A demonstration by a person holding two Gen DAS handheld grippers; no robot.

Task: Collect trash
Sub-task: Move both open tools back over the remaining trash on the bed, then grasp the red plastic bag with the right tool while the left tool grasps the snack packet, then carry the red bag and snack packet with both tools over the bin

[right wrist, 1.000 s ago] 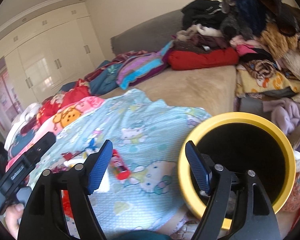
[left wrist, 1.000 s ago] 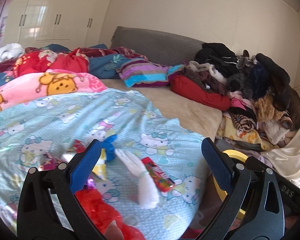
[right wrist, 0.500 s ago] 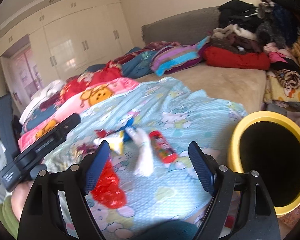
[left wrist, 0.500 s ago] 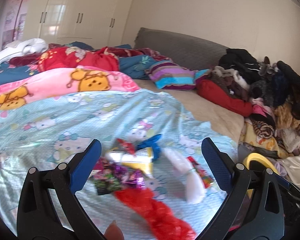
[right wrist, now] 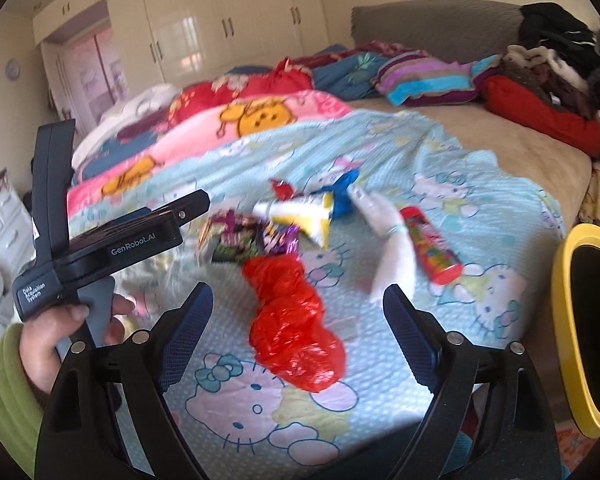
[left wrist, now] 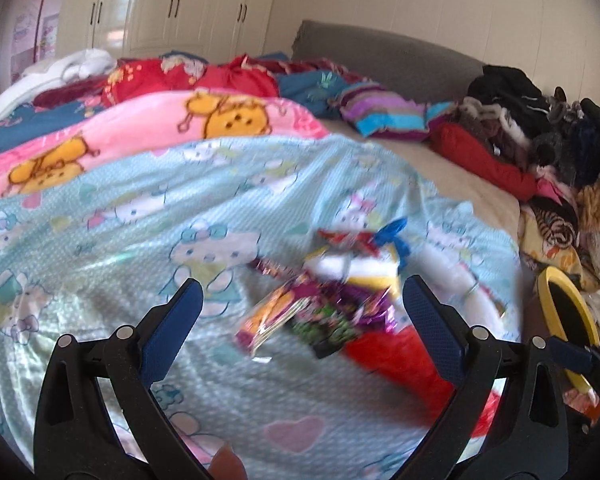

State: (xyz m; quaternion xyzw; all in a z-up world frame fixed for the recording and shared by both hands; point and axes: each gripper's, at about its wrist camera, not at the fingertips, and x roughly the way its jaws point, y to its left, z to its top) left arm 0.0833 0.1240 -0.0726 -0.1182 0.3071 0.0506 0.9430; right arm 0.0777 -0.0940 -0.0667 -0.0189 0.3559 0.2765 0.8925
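Your left gripper [left wrist: 298,314] gapes wide and empty over the wrappers [left wrist: 316,312], your right gripper [right wrist: 298,322], jaws just opening wider, straddles the red bag [right wrist: 292,312] untouched on the blue sheet [right wrist: 480,208], yellow bin [right wrist: 562,320] beside the bed.

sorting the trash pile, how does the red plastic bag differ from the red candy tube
The red plastic bag is crumpled, soft and shapeless; the red candy tube is a rigid, straight cylinder with colourful print. The bag is bigger and lies nearest the camera, between the right gripper's open jaws in its view; the tube lies off to the right. Both rest on the blue sheet.
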